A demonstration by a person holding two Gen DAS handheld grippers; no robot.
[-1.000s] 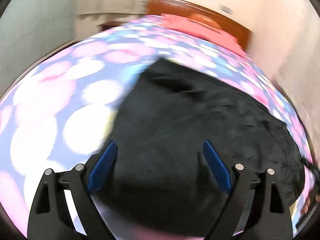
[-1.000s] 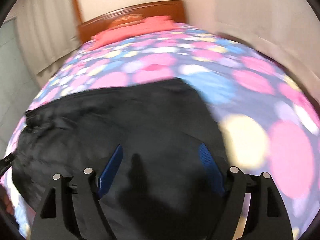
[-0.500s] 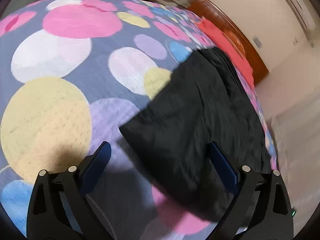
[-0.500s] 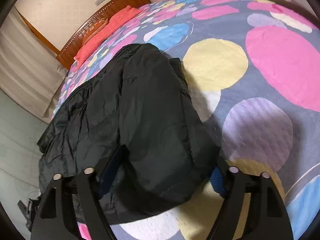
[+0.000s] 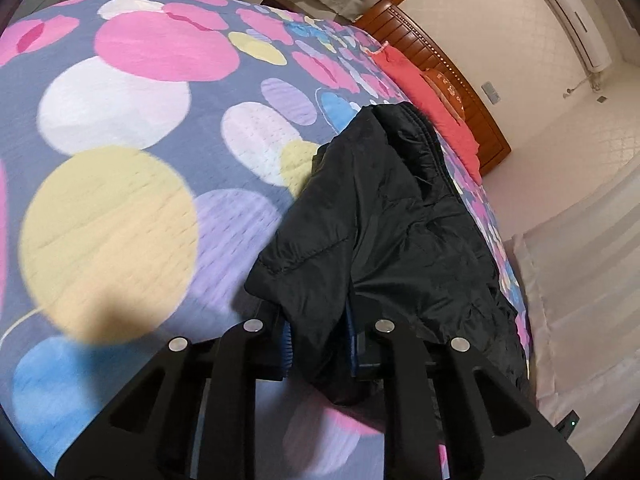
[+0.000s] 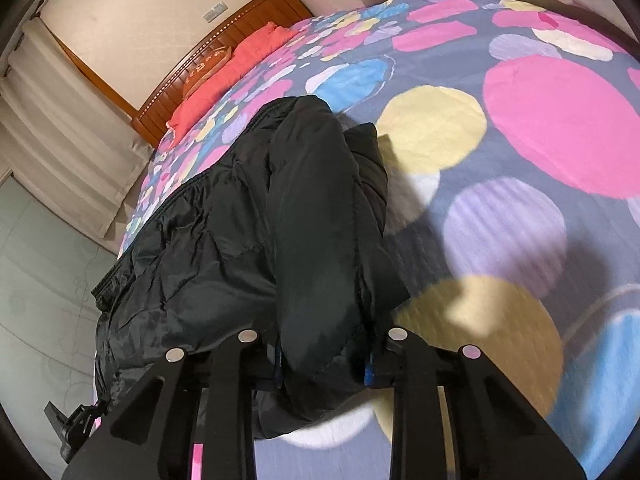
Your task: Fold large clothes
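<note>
A black padded jacket (image 5: 400, 216) is spread across a bed covered by a spotted bedspread (image 5: 120, 128), with a red pillow (image 5: 432, 108) and a wooden headboard (image 5: 460, 80) seen at the far end. Half a second ago both pairs of jaws were held wide apart over the jacket's near corners; now each is closed on a bunched fold of the fabric, and the gathered cloth is seen raised off the bedspread. This is judged to mean that the grasp is made and a fold can be begun by carrying the near edge up and over towards the headboard. The left gripper (image 5: 318, 340) is clamped on the jacket's near left corner, thick cloth being pinched between its blue pads. The right gripper (image 6: 324, 354) is clamped likewise on a puffy roll of the jacket (image 6: 240, 240) at its near right corner. Both grippers are held low, close above the bed and near its foot, and are pointed forward along the jacket towards the headboard, tilted inward towards each other. An air conditioner (image 5: 576, 16) is mounted high on the wall.
</note>
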